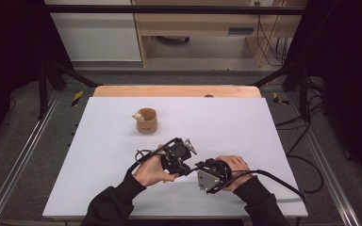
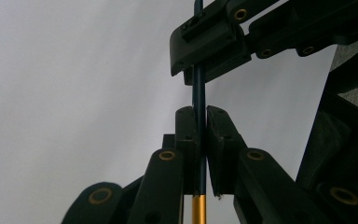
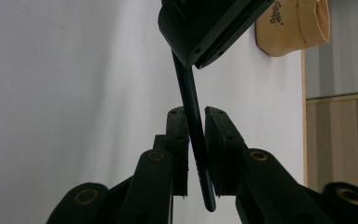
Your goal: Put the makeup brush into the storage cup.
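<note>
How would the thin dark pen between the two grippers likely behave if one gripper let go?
The pen looks stiff: it runs straight between both grips. It is slim and round, so it would probably roll on the table. With only the left gripper clamping it, it might pivot or slip.

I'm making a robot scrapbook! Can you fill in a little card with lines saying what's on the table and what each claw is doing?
Table: white table top
Cup: tan cup, upright, apart from both claws
Held thing: thin dark pen with a gold end
Left claw: left claw shut on the pen
Right claw: right claw closed around the same pen
Where the claws are: close together at the near edge, facing each other
</note>
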### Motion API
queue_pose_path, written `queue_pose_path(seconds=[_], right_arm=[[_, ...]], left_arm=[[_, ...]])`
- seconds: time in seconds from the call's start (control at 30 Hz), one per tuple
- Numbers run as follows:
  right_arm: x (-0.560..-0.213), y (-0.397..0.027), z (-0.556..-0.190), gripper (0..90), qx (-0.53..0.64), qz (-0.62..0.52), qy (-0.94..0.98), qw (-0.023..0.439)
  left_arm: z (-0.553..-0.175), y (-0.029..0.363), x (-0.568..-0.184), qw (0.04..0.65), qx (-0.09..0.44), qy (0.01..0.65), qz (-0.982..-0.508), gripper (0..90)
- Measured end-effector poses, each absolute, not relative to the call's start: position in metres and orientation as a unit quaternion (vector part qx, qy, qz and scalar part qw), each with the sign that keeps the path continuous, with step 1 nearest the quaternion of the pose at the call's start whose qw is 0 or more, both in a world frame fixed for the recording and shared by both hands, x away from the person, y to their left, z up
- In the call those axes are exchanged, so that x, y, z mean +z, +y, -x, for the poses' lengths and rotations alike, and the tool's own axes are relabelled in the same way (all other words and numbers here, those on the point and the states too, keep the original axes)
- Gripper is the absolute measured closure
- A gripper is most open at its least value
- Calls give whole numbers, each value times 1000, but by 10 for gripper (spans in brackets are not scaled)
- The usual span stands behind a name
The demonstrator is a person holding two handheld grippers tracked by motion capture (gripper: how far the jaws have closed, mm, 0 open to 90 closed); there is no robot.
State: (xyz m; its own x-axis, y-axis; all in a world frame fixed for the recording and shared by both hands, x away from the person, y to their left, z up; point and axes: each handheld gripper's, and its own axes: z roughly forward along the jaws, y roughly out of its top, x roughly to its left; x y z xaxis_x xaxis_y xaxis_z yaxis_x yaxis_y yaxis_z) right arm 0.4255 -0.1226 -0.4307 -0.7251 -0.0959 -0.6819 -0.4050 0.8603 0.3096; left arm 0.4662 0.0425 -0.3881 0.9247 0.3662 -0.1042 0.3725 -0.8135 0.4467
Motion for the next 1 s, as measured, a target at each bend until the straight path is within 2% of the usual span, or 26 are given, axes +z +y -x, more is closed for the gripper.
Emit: queue_pose_path(seconds=[0.27,0.7,0.83,1.0], right_arm=[[-431,-123,-424,822,227,143,899,347],[-430,-123,-423,848,239,134,905,326],[-431,-124,-423,849,244,122,907,321],[-431,-126,-426,848,241,110,911,314]], left_arm=[[-466,45,-386,242,-7,192,-951,829],[-466,49,-382,251,2,180,-951,808],[-466,55,-378,264,16,172,-949,735],[-464,67,-371,289,43,165,-942,583]])
